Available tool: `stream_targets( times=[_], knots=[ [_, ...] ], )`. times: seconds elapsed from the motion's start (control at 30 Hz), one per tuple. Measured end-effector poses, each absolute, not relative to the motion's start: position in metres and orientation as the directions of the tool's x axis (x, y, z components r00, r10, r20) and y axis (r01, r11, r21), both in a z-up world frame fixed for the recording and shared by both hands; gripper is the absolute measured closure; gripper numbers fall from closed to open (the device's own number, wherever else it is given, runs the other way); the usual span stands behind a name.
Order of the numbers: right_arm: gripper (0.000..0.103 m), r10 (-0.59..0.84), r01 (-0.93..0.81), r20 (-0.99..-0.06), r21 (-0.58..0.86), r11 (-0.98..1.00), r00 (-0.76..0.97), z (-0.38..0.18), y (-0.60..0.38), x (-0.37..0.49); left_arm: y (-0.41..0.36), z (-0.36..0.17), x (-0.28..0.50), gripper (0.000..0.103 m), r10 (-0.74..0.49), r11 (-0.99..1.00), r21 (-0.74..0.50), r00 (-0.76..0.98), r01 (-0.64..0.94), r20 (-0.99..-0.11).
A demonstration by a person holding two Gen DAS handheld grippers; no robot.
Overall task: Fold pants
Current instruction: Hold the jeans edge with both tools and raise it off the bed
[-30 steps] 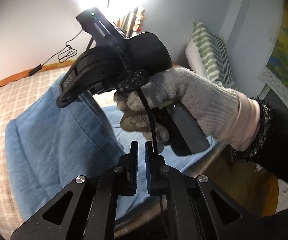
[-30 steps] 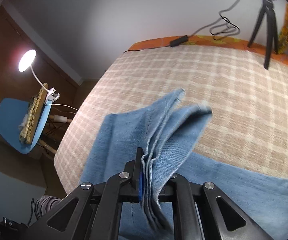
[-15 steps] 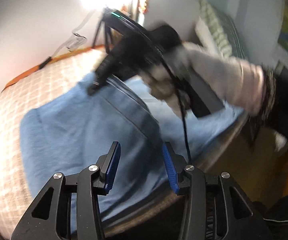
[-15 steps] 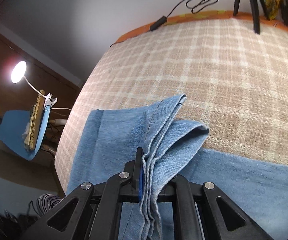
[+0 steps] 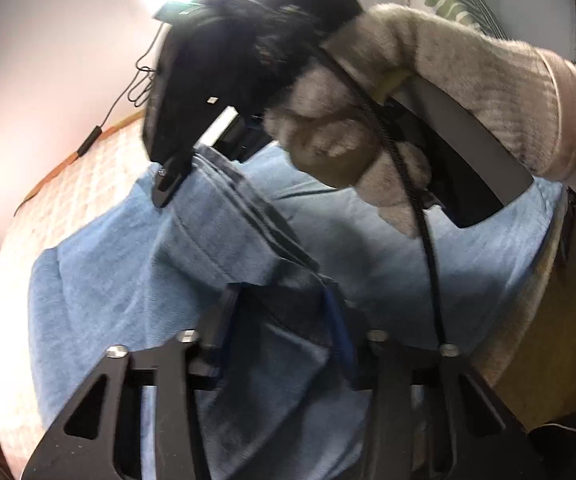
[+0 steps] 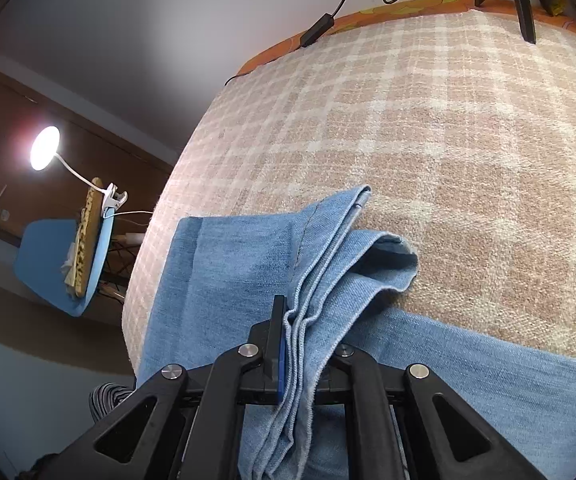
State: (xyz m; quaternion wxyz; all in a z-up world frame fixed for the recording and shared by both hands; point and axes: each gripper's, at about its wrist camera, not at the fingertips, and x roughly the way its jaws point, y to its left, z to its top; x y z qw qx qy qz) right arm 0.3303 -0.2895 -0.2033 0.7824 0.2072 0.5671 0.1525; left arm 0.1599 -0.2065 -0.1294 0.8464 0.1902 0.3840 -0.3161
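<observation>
On the bed: pale blue denim pants (image 6: 223,264) lay across a beige checked blanket (image 6: 468,152), waist and leg layers partly doubled over, most of the cloth resting flat.
Right gripper (image 6: 304,344): pressed together on a bunched stack of hem layers; edges stuck out past the fingers toward the blanket. In the left view the same tool (image 5: 167,184) showed from outside, gripped by a gloved hand (image 5: 368,128), with cloth hanging from its tip.
Left gripper (image 5: 279,320): jaws closing, a dark fold of denim between them; blue pads sat either side of it, but blur hid whether they pressed yet, so contact could not be told.
Cloth state: a ridge ran from the right tool down to the left jaws, so both ends of one edge were about to be controlled.
Step in hand (judged): securing the second corner before carrying the fold over.
Doing it well: finish the left pinch deep enough to catch every layer, not only the top one; keep the ridge lightly taut between the two tools so the edge stays straight; lift both ends level; lay the edge down square on the flat part.
Risk (judged): a shallow bite on thick denim could slip, and uneven lift would skew the fold.
Surroundings: a black cable (image 6: 344,0) at the far bed edge, a lamp (image 6: 45,148) off to the side.
</observation>
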Motion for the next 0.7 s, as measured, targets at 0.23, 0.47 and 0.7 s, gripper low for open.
stream_targets(
  times=[0.23, 0.47, 0.7],
  knots=[
    [0.097, 0.479, -0.004, -0.820, 0.503, 0.864, 0.315, -0.202, -0.296, 0.331, -0.183, -0.120, 0.167, 0.085, -0.513, 0.724, -0.083, 0.454, 0.685, -0.728],
    [0.095, 0.476, 0.002, -0.820, 0.503, 0.864, 0.319, -0.201, -0.294, 0.333, -0.195, -0.122, 0.155, 0.071, -0.467, 0.699, -0.017, 0.439, 0.715, -0.768],
    [0.094, 0.498, 0.002, -0.811, 0.524, 0.852, 0.309, -0.203, -0.299, 0.335, -0.219, -0.137, 0.151, 0.040, -0.397, 0.671, 0.110, 0.480, 0.733, -0.782]
  ],
)
